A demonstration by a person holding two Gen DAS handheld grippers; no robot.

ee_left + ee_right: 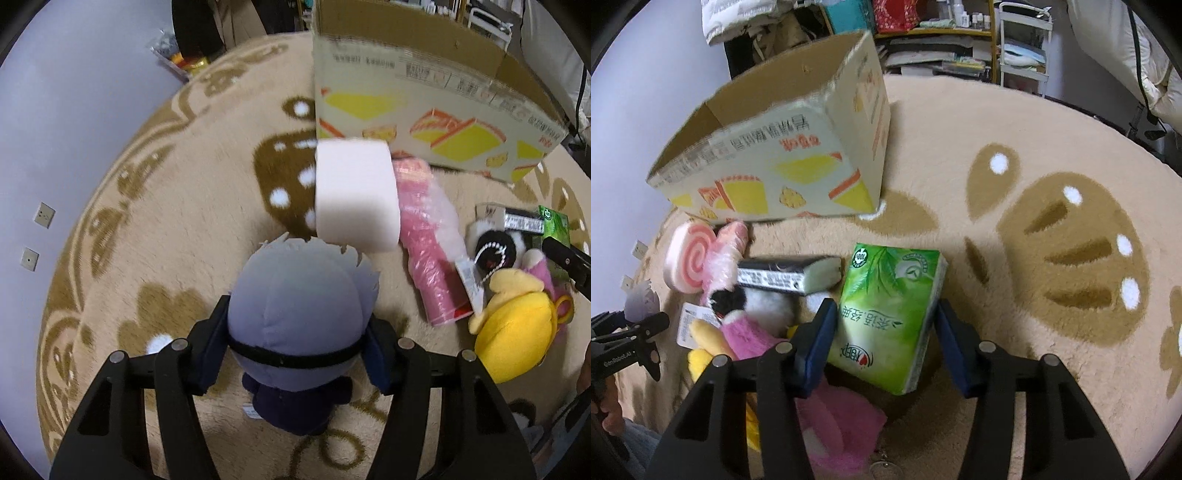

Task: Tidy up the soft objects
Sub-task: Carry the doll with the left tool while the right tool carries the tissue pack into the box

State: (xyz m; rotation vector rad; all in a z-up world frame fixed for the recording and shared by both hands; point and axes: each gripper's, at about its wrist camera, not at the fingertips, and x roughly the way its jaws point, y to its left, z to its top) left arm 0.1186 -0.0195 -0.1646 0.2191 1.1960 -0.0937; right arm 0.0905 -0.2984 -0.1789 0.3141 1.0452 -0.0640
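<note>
A beige plush rug [192, 229] with brown cartoon shapes and white dots covers the floor. On it stands an open cardboard box [424, 92], printed with yellow cake slices; everything below is placed relative to this box.

In front of the box, nearer the camera, the left gripper [297, 350] is clamped on the head of a small plush doll [295, 306]. The doll has a rounded grey-lavender head with jagged felt hair, a thin black band around the head, and a dark navy body hanging below the blue finger pads.

Just in front of the box's left corner sits a pale pink roll-shaped cushion [356, 192], its end showing a pink spiral. Beside it, touching, lies a pink toy in clear crinkled plastic [428, 251].

Further out from the box's front lies a loose heap: a yellow plush [517, 332], a black-and-white plush [495, 247], and a pink plush [738, 332].

The right gripper [884, 339] has its jaws apart on either side of a green tissue pack [890, 314], printed with leaves, lying in front of the box's right corner; whether the pads touch it cannot be told.
</note>
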